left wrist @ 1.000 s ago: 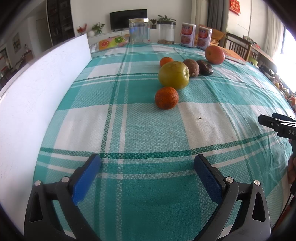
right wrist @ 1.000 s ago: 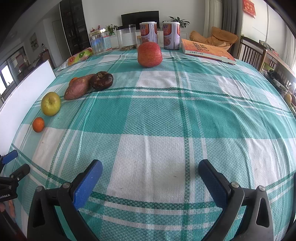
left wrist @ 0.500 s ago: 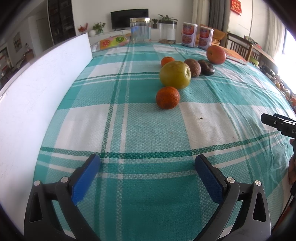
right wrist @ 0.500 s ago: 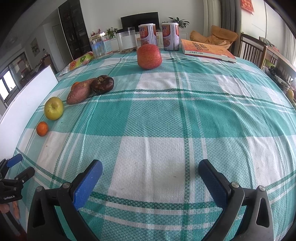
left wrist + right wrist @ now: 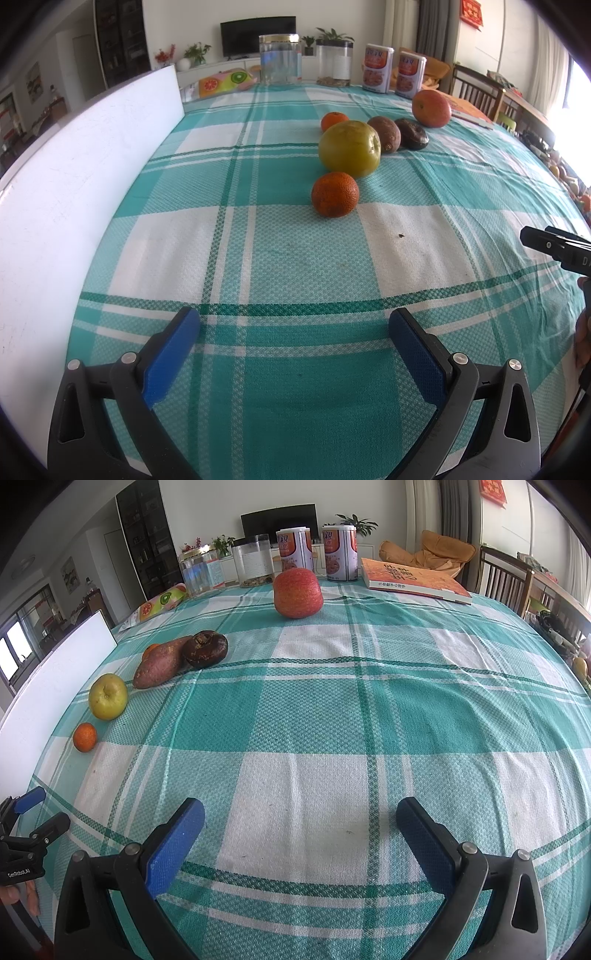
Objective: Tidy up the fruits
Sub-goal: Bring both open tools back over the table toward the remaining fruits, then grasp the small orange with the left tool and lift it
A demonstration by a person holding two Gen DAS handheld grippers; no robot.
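Note:
A row of produce lies on the teal plaid tablecloth (image 5: 288,258). Nearest in the left wrist view is a small orange (image 5: 334,194), then a yellow-green apple (image 5: 349,148), a second small orange (image 5: 333,120), a sweet potato (image 5: 385,133), a dark round fruit (image 5: 412,133) and a big red apple (image 5: 431,108). My left gripper (image 5: 293,350) is open over bare cloth, well short of the near orange. The right wrist view shows the same row: orange (image 5: 84,737), yellow-green apple (image 5: 108,696), sweet potato (image 5: 162,666), dark fruit (image 5: 205,649), red apple (image 5: 297,592). My right gripper (image 5: 301,836) is open and holds nothing.
A white board (image 5: 74,192) stands along the table's left edge. Glass jars (image 5: 280,63), two cans (image 5: 391,73), a fruit-print pack (image 5: 225,78) and an orange book (image 5: 410,579) sit at the far end. Wooden chairs (image 5: 506,581) stand on the right.
Both grippers have eased slightly forward, so the fruit looks a little nearer. Their jaws stay open and no fruit has moved.

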